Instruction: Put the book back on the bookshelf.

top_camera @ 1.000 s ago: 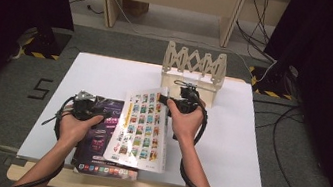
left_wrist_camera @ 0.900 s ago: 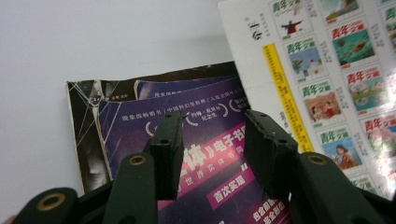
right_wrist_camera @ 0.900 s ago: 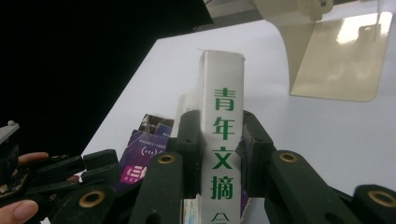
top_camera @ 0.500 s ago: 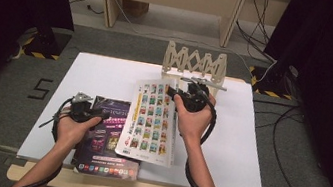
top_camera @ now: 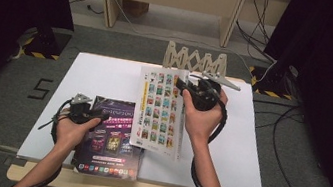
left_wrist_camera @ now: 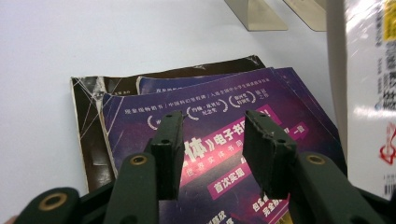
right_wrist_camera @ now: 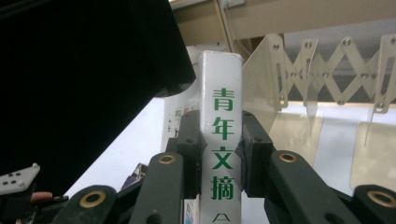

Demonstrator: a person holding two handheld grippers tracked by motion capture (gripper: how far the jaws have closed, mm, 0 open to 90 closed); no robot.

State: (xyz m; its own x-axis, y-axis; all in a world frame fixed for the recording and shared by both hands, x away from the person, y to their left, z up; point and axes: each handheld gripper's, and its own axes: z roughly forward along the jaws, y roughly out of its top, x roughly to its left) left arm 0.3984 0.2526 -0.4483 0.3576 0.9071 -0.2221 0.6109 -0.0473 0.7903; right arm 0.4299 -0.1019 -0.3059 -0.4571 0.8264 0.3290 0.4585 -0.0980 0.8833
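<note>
A white magazine with a grid of small colour pictures on its cover is lifted nearly upright over the table's middle. My right gripper is shut on its spine; in the right gripper view the jaws pinch the white spine, which carries green characters. A stack of purple and dark magazines lies flat at the front left. My left gripper hovers low over that stack, open, and in the left gripper view nothing sits between its fingertips above the purple cover.
A beige accordion-style rack with upright dividers stands at the table's back edge, just behind the raised magazine. The white tabletop rests on a wooden frame. Cables trail over the grey floor on the right.
My right gripper has risen and moved toward the rack, tipping the white magazine from lying against the stack to nearly upright. The left gripper has stayed on the purple stack.
</note>
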